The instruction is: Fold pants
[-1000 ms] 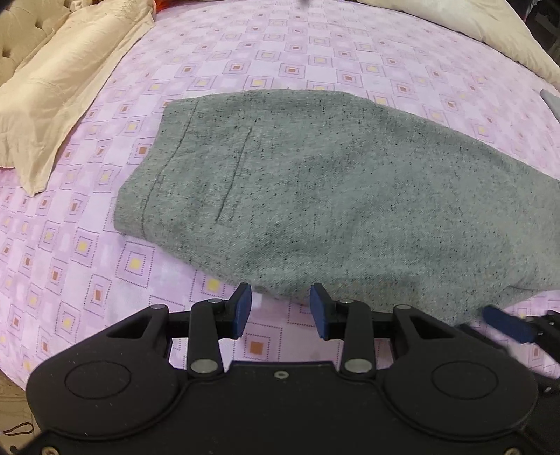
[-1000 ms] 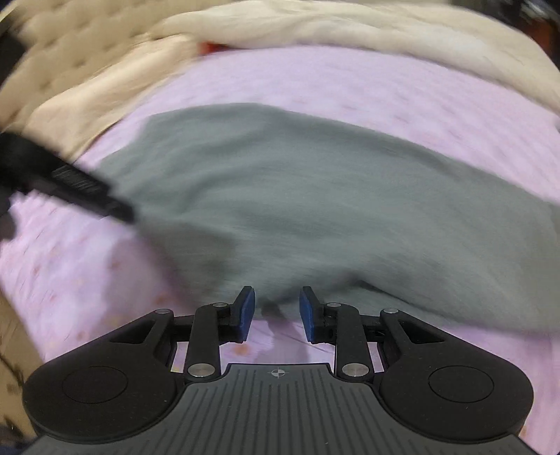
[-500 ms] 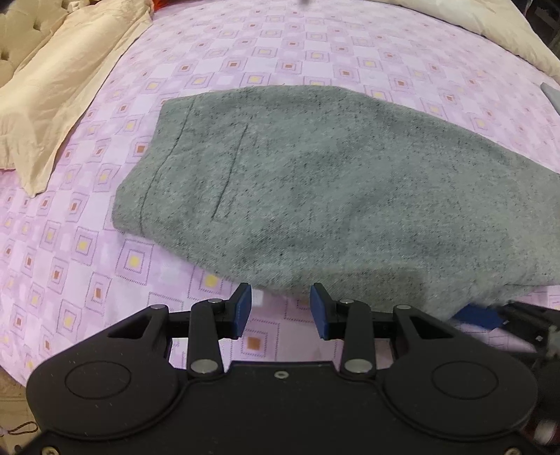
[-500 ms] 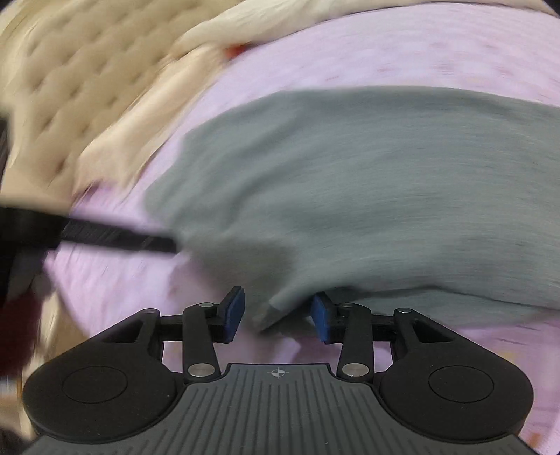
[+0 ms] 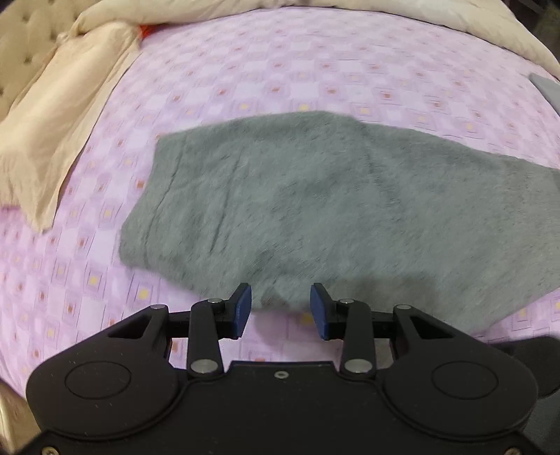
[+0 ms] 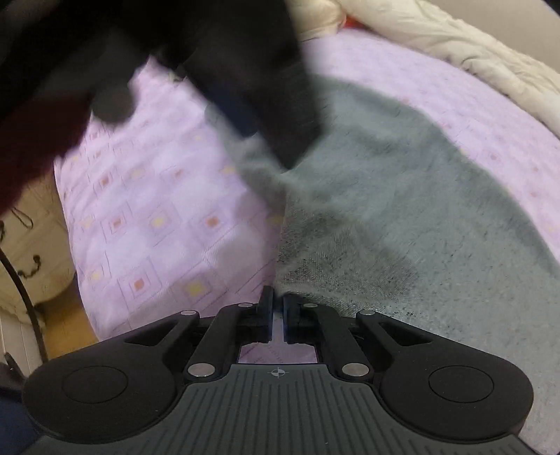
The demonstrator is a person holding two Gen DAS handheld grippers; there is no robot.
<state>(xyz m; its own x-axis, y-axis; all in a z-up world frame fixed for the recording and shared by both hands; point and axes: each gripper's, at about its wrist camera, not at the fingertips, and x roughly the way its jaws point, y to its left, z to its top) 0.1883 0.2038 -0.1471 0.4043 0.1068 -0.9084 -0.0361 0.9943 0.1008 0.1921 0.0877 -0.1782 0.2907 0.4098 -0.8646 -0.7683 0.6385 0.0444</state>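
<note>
At the far left we see a tufted beige headboard, and beside it a cream pillow lying on the bed's pink sheet, which is printed with small squares. A pale duvet bunches along the far right edge of the bed. The grey pants lie flat in the middle of the sheet, their waistband end towards the left and the legs running off to the right.

Our left gripper hovers over the near edge of the pants with its blue pads spread apart; the hem sits just beyond them and nothing is caught between them.

In the right wrist view, our right gripper has its fingers pressed together at the near left edge of the pants, right where the cloth meets the sheet. The fabric seems to run into the narrow slit between them, so we read it as pinching that edge. The left gripper shows there as a dark blur at the far left, above the pants.
</note>
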